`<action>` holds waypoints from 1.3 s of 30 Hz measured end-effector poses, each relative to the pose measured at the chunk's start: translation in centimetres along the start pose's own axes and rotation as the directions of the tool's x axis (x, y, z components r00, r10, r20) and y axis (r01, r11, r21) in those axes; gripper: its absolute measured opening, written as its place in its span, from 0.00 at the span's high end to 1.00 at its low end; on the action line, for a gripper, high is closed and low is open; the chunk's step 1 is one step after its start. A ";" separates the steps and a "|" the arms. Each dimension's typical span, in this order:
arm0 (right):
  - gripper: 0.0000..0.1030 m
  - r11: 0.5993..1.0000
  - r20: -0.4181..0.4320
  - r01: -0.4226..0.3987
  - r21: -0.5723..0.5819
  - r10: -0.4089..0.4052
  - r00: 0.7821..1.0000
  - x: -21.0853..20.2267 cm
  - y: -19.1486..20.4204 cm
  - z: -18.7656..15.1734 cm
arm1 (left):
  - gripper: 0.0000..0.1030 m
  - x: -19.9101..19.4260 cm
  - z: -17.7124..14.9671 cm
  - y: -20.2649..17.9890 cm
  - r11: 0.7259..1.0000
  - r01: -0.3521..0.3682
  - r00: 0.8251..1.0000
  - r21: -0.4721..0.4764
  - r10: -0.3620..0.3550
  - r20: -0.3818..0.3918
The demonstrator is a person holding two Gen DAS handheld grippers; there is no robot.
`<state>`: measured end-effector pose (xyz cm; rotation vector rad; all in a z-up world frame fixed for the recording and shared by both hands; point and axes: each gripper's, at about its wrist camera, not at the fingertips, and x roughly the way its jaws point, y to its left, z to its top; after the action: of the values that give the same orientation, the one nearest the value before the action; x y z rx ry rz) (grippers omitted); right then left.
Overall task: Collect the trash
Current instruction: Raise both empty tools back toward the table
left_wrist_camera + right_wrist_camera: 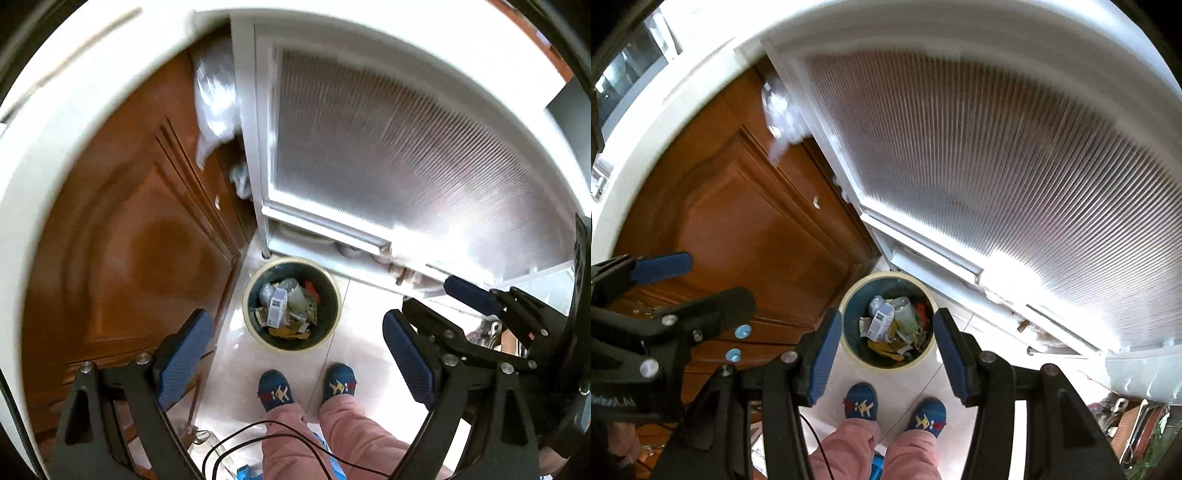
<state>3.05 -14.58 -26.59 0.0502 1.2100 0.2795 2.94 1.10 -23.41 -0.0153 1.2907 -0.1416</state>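
A round trash bin with a cream rim (291, 261) (890, 276) stands on the pale tiled floor far below both grippers. It holds trash (291, 306) (901, 325): crumpled wrappers, a white carton (277, 302) (881, 319) and yellow and red scraps. My left gripper (295, 319) points steeply down, its blue pads wide apart with nothing between them. My right gripper (886, 317) is open too, and only the distant bin shows through its gap. Each gripper shows at the edge of the other's view, the right gripper (469, 295) and the left gripper (661, 266).
Brown wooden cabinet doors (140, 240) rise on the left of the bin. A white-framed ribbed glass door (406, 155) stands on the right. A person's feet in blue slippers (275, 391) and pink trousers are just before the bin. A black cable (258, 435) trails below.
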 end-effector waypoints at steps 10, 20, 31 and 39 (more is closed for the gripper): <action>0.49 1.000 0.088 0.018 0.007 -0.019 0.996 -10.9 1.2 3.7 | 0.10 -11.7 2.4 -0.5 0.999 -0.053 0.989 -0.006 0.053 0.140; 0.49 0.997 0.222 0.049 0.053 -0.059 0.973 -19.2 2.5 6.6 | 0.10 -19.9 4.9 -0.8 0.996 -0.088 0.964 -0.025 0.091 0.250; 0.41 0.995 0.310 0.056 0.082 -0.079 0.947 -24.1 3.3 7.5 | 0.10 -23.1 5.3 -2.6 0.994 -0.108 0.946 0.005 0.101 0.308; 0.41 0.992 0.331 0.078 0.102 -0.108 0.937 -25.4 3.1 7.3 | 0.10 -24.1 5.3 -3.1 0.992 -0.123 0.932 0.006 0.113 0.343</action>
<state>1.02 -16.85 -0.20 0.1123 0.8804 0.1270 1.25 0.38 1.45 0.0589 0.9376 -0.0493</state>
